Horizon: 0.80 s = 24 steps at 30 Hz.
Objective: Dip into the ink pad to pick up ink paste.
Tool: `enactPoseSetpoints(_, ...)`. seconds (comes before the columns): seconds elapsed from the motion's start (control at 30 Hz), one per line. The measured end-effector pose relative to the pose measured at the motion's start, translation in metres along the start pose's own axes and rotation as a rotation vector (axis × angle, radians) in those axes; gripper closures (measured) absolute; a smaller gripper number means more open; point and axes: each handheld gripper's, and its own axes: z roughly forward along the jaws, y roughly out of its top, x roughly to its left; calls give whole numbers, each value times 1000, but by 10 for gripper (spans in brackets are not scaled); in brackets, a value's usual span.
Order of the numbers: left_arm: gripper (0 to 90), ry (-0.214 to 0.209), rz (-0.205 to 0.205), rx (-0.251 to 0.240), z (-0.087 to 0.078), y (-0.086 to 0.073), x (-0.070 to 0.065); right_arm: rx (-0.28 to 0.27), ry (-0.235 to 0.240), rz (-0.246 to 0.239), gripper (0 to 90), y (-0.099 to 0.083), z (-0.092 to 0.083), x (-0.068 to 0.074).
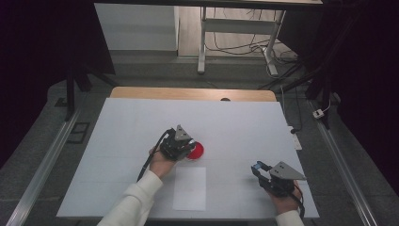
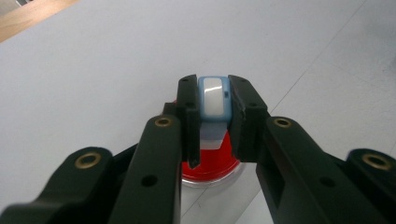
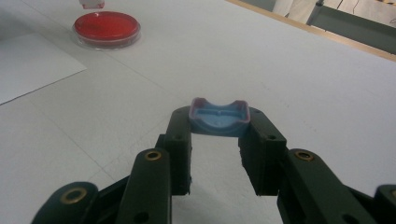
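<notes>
The left gripper point(image 2: 212, 105) clamps a small blue-and-white applicator point(image 2: 214, 100) above the red petri dish point(image 2: 210, 172), near the middle of the white table point(image 1: 141, 127). The right gripper point(image 3: 219, 126) clamps the blue cap point(image 3: 218, 116), well apart from the dish. Both plastic parts look light, rigid and smooth; grip them across their flat sides. The dish appears fragile. No writing is legible.

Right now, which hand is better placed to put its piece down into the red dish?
Left. The left gripper hangs directly over the red dish, jaws shut on a blue-and-white piece. The right gripper, shut on a blue cap-like piece, sits well off to the side of it.
</notes>
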Motion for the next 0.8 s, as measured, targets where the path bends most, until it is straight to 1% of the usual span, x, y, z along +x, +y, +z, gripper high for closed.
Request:
enactPoseSetpoints(0.3, 754, 3, 1, -1, 1, -3, 0, 7, 3, -1, 646, -1, 1, 0)
enactPoseSetpoints(0.8, 754, -8, 5, 0, 5, -5, -2, 12, 7, -4, 641, -1, 2, 0)
